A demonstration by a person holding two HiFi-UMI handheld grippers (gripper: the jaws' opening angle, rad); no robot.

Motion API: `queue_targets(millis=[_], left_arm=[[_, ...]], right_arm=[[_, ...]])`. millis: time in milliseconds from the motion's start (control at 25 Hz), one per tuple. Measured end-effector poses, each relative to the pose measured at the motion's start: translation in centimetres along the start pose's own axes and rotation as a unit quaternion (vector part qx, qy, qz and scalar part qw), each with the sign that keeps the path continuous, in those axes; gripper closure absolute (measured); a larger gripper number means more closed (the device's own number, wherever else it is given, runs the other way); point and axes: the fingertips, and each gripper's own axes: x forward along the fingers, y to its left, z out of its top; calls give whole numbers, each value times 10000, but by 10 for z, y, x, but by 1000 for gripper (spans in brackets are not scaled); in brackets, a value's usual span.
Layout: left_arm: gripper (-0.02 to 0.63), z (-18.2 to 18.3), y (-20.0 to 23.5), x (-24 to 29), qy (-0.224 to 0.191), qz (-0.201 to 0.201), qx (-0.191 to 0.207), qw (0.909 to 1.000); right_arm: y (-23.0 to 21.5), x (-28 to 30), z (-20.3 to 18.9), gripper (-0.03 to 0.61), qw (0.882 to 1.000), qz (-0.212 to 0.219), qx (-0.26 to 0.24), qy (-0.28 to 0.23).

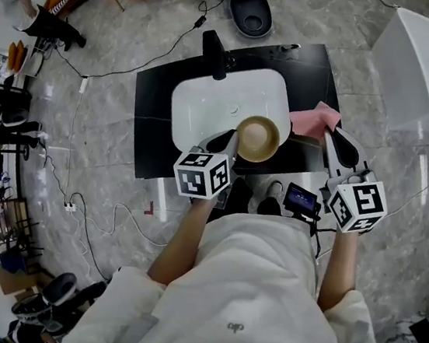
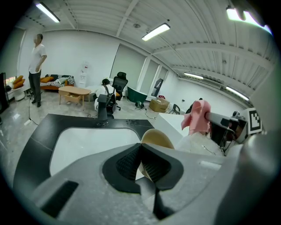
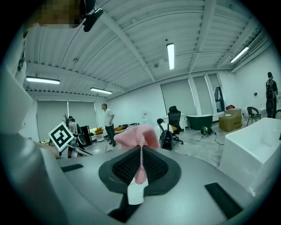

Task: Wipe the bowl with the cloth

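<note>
left claw (image 2: 141, 149) is closed narrow on the rim of the bowl (image 1: 258, 138), its black insides pressed together on the thin tan wall. in the head view the bowl is tipped with its open side up toward the camera. it sits over the front right corner of the white sink (image 1: 208, 99), just past the claw's tips. whether it touches the sink's rim cannot be told. the sink is set into a black surface (image 1: 152, 123), and a dark faucet (image 1: 213, 54) stands at its far edge.

right claw (image 3: 140, 154) is clamped on the cloth (image 3: 137, 135). a fold of the pink knit runs down between the two sides, the rest bunches in a lump above the tips, and a small white label (image 3: 135, 193) hangs below. in the head view the cloth is held above the surface to the right of the sink, near the bowl but apart from it, with the right claw reaching in from the person's side. in the left gripper view the cloth droops off the right claw, up and to the right of the bowl.

a white bathtub (image 1: 425, 61) stands on the grey floor (image 1: 101, 136) to the right of the surface, well apart from both claws.
</note>
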Motion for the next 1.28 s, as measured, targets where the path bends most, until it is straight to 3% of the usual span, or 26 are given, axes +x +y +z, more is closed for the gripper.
queue_targets(millis=[240, 560, 960, 1280], left_arm=[[598, -12, 19, 6, 137, 7, -422, 9990], [598, -30, 62, 32, 476, 67, -983, 9940], [597, -57, 126, 116, 842, 96, -1268, 9883], [597, -93, 169, 194, 1288, 76, -1789, 9754]], right_arm=[[-1, -4, -17, 563, 9996, -160, 128, 190], [24, 1, -45, 563, 9974, -62, 253, 666], [38, 43, -67, 563, 9913, -35, 347, 1269], [39, 83, -81, 563, 9856, -57, 228, 1672]])
